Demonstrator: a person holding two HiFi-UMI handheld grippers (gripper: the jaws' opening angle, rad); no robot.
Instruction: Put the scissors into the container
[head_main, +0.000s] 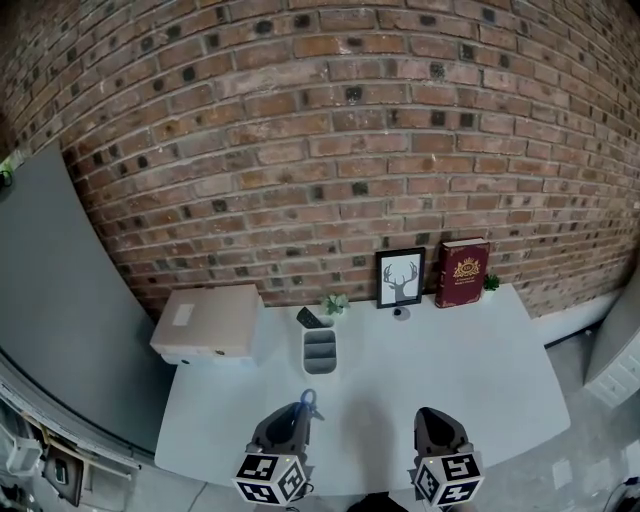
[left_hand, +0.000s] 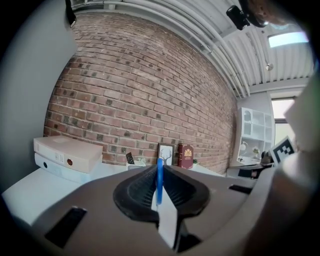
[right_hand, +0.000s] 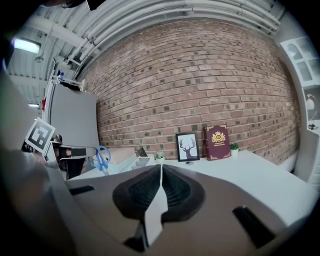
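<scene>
— Starting at the near edge of the table (head_main: 500, 390): what has the left gripper (head_main: 298, 412) got?

— Its jaws are clamped on the scissors (head_main: 308, 399). In the left gripper view the blue handle is pinched edge-on between the ribbed pads (left_hand: 137, 187).

— Which way do they point?

— The handle loops stick out past the jaw tips, on the side toward the wall. From the right gripper view the loops sit on top and the shape narrows downward, so the long axis looks nearer upright than flat. The blades I can't make out.

— And the right gripper (right_hand: 161, 172)?

— Jaws pressed together, nothing between them. It hangs beside the left one, apart from it.

— Where is the container (head_main: 305, 352)?

— Farther in, mid-table: a grey organiser, its compartments in a row running away from us. The scissors are in the air short of it, roughly in line.

— Behind that?

— A dark flat thing (head_main: 309, 317) leans at its far end, with a little plant (head_main: 335, 303) just beside. A beige box file (head_main: 208, 322) lies to the left. Against the brick wall (head_main: 320, 150) stand a framed deer picture (head_main: 400, 277) and a red book (head_main: 463, 272).
</scene>
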